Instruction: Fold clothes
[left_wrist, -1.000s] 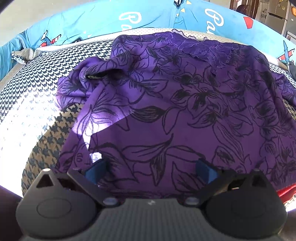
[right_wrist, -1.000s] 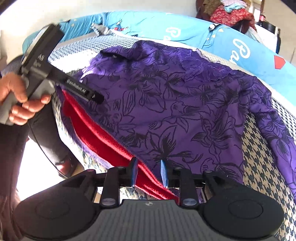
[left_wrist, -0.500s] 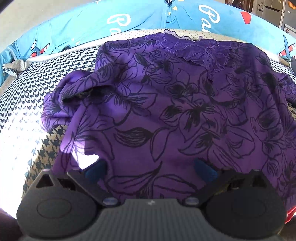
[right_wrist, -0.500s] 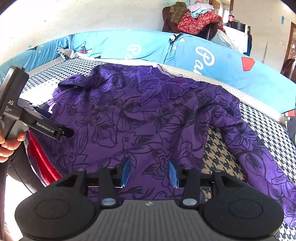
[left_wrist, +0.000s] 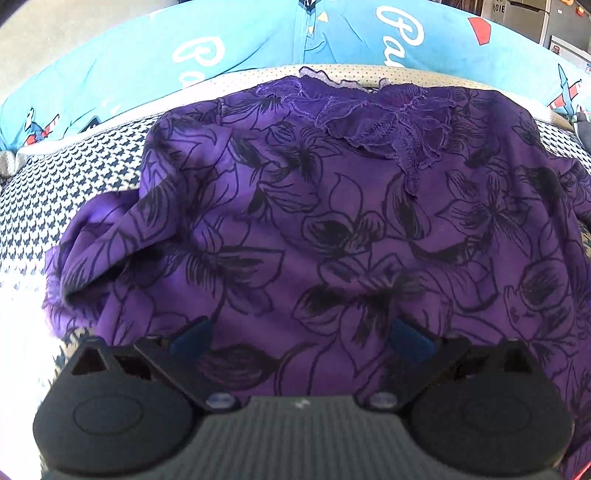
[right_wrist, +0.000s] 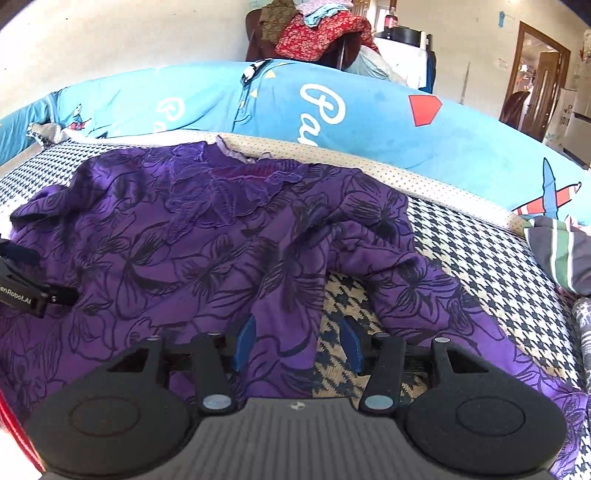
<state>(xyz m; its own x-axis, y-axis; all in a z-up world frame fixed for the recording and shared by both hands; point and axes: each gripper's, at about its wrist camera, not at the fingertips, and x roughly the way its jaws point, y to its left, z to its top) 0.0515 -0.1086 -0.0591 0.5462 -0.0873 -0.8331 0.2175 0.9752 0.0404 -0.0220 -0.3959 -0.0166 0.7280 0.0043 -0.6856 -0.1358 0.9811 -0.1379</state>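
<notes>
Shifted since the earlier frames: both wrist views have swung across the garment; the red cloth edge has slid to the picture margins, and the hand once seen gripping the left tool is out of view.

Item 1, right gripper (right_wrist: 298, 345): nearest, at 6 o'clock in its own view. Jaws opening, blue pads apart, nothing pinched; they hang over the garment's side edge and bare cover.

Item 2, left gripper (left_wrist: 299, 338): jaws spread wide, clamped on nothing, above purple cloth. Its tip (right_wrist: 55, 295) shows at 9 o'clock in the right view.

Item 3, purple floral blouse (right_wrist: 177, 251): spread flat on the bed, lace neckline toward 12 o'clock, one sleeve (right_wrist: 417, 291) rumpled and trailing toward 4 o'clock.

Item 4, houndstooth bed cover (right_wrist: 476, 258): beneath the blouse.

Item 5, striped fabric (right_wrist: 561, 254): 3 o'clock, apart from the blouse.

Item 6, blue printed bolster (right_wrist: 351, 110): beyond the neckline.

Item 7, heap of clothes (right_wrist: 317, 33): farthest, 12 o'clock.
</notes>
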